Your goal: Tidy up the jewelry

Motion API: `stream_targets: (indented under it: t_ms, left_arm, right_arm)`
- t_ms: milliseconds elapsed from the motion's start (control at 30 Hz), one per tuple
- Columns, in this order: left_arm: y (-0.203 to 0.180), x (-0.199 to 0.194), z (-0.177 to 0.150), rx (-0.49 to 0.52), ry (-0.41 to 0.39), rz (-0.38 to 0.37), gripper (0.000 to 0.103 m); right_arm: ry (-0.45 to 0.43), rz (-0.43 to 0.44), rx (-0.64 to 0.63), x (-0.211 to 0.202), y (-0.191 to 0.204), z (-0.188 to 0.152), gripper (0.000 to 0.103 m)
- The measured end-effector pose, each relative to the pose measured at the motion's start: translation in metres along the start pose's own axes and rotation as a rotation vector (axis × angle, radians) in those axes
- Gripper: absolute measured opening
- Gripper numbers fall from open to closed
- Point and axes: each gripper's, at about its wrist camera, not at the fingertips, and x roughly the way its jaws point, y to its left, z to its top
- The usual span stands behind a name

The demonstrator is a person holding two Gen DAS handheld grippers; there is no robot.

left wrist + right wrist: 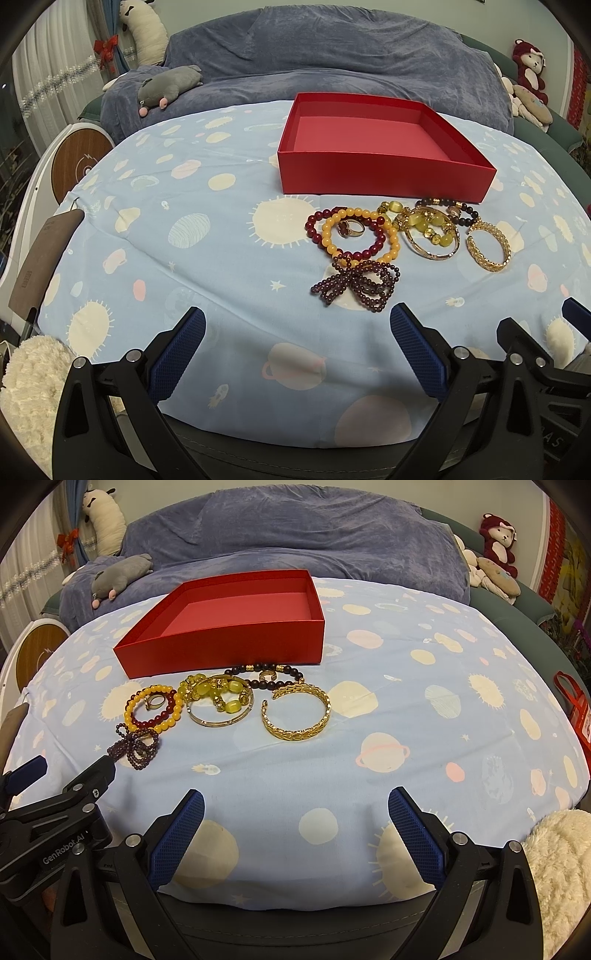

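Observation:
An empty red box (384, 179) (221, 653) stands on the planet-print cloth (207, 280) (424, 738). In front of it lie a yellow bead bracelet (327, 236) (127, 712) over a dark red one (312, 225), a ring (351, 229) (155, 700), a purple bead string (354, 282) (138, 747), a gold bangle (432, 254) (218, 722) with yellow-green beads, a dark bead bracelet (465, 218) (266, 668) and a gold cuff (487, 264) (295, 734). My left gripper (297, 314) (72, 764) is open just short of the purple string. My right gripper (295, 795) (541, 317) is open, nearer than the cuff.
A blue-grey blanket (332, 48) covers a sofa behind the table, with a grey plush toy (166, 85) and a red plush monkey (498, 539) on it. Fluffy white fabric (33, 369) (561, 867) lies at the near corners. A red bag (576, 709) hangs off the right edge.

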Motion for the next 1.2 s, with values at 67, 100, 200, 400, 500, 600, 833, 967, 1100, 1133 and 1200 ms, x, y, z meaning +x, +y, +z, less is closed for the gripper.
stream_targets:
  t_ms: [67,100,200,400,500,600,833,967,1100,1133,1200]
  left_arm:
    - [0.003,-0.002,-0.001,-0.015,-0.008,-0.013,0.096]
    - [0.004,-0.002,-0.001,-0.024,-0.011,-0.018,0.096]
    - [0.009,-0.001,0.000,-0.049,-0.004,-0.037,0.096]
    - [0.010,0.006,0.001,-0.043,0.040,-0.054,0.096]
    - [0.006,0.008,0.002,-0.019,0.045,-0.051,0.096]
    - [0.003,0.013,0.005,0.000,0.068,-0.069,0.096]
    - [0.011,0.019,0.009,-0.045,0.077,-0.071,0.096]
    - [0.014,0.022,0.010,-0.064,0.083,-0.073,0.096]
    - [0.013,0.025,0.009,-0.059,0.098,-0.083,0.096]
    - [0.012,0.026,0.009,-0.057,0.101,-0.085,0.096]
    - [0.011,0.028,0.010,-0.051,0.108,-0.089,0.096]
  right_arm:
    - [0.001,0.007,0.000,0.000,-0.001,-0.001,0.096]
    - [0.002,0.011,0.000,0.000,-0.002,-0.002,0.096]
    - [0.007,0.009,-0.008,0.002,-0.003,-0.001,0.096]
    - [0.034,0.013,0.036,0.008,-0.013,0.009,0.096]
    - [0.041,0.023,0.034,0.013,-0.015,0.020,0.096]
    - [0.054,0.042,0.028,0.023,-0.016,0.031,0.096]
    - [0.093,0.036,0.027,0.053,-0.014,0.053,0.095]
    - [0.117,0.033,0.021,0.069,-0.011,0.059,0.093]
    - [0.153,0.022,0.013,0.080,-0.006,0.063,0.087]
    - [0.153,0.019,0.008,0.080,-0.005,0.063,0.084]
    - [0.149,0.010,0.001,0.080,-0.003,0.064,0.081]
